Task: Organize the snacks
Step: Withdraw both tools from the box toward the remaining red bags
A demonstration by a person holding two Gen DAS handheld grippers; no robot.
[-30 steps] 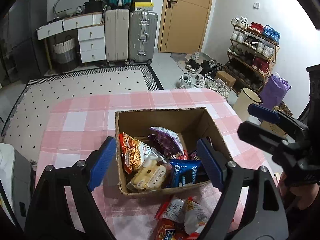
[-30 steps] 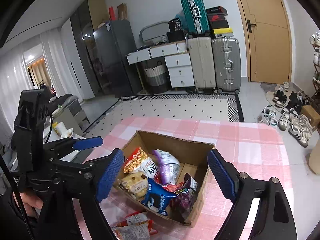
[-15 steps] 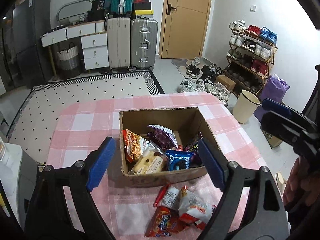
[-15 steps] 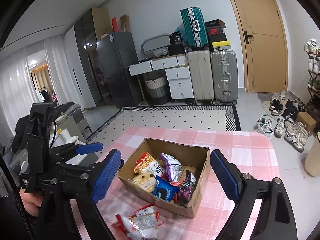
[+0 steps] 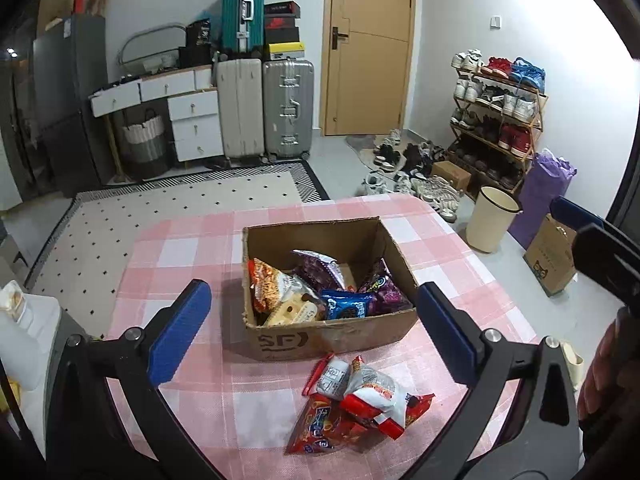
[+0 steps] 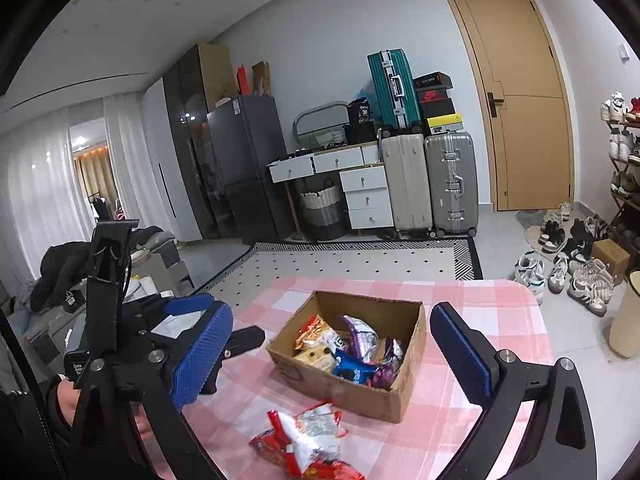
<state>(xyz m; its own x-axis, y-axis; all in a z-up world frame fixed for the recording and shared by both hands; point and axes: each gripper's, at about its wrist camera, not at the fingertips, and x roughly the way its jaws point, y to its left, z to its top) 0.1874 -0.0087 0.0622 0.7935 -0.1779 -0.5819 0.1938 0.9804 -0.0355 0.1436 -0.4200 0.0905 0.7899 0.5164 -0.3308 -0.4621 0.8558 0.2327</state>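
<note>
An open cardboard box [image 5: 332, 338] [image 6: 400, 396] stands on the pink checked tablecloth [image 5: 180, 252] and holds several snack packets [image 5: 316, 296] [image 6: 348, 352]. A small pile of red and white snack packets [image 5: 360, 404] [image 6: 308, 436] lies on the cloth in front of the box. My left gripper [image 5: 316, 336] is open and empty, held above and before the box and pile. My right gripper [image 6: 332, 356] is open and empty, raised on the box's right. The left gripper also shows in the right wrist view [image 6: 188, 308].
The table's far edge and right edge drop to the floor. A cream bin [image 5: 490, 222], a purple bag [image 5: 544, 196], a shoe rack [image 5: 496, 120] and loose shoes stand on the right. Suitcases [image 5: 264, 112], drawers and a fridge [image 6: 240, 168] line the back wall.
Both grippers have pulled back and up from the box, so it looks smaller and farther. The pile of packets in front of it has come fully into view. Both stay open.
</note>
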